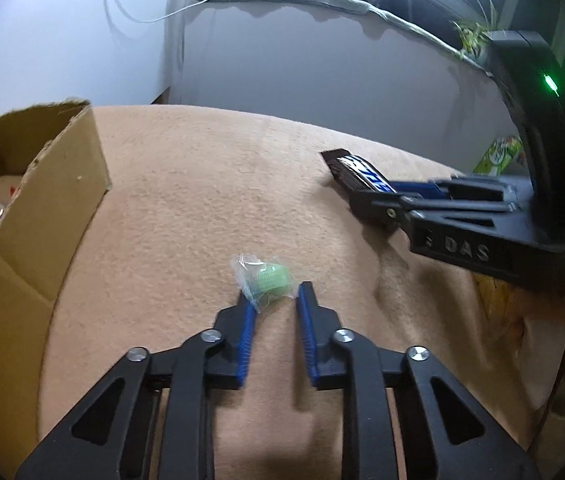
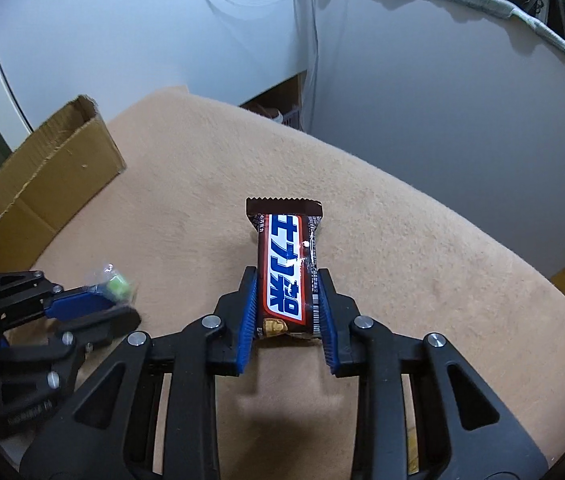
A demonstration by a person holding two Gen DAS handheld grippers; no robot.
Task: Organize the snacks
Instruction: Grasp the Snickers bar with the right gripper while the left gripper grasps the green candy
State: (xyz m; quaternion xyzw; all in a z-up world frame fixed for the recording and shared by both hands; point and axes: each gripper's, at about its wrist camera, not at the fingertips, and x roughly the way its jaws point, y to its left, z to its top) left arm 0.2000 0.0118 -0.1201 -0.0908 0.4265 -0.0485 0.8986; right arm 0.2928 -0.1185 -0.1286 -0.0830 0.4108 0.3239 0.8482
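Left wrist view looks down on a tan cloth (image 1: 202, 200) covering the surface, and the left gripper (image 1: 272, 296) has its jaws partly open around a small green candy (image 1: 266, 280) in a clear wrapper. The candy lies on the cloth between the blue fingertips (image 1: 305, 300); the wrapper brushes the left-hand pad, while the other pad stands just clear of it, so nothing is gripped.

Off to the right of that view, the right gripper (image 1: 366, 196) pinches a dark chocolate bar (image 1: 358, 170). From the right wrist view the hold is plain: the right gripper (image 2: 288, 280) has both blue pads pressed flat against the long sides of the chocolate bar (image 2: 286, 264), whose brown wrapper carries a red-edged blue and white label. The bar points away from the camera with its crimped far end sticking out well beyond the fingertips.

An open cardboard box (image 1: 42, 200) sits at the left edge of the cloth, well apart from both snacks, with a few wrapped items dimly visible inside.
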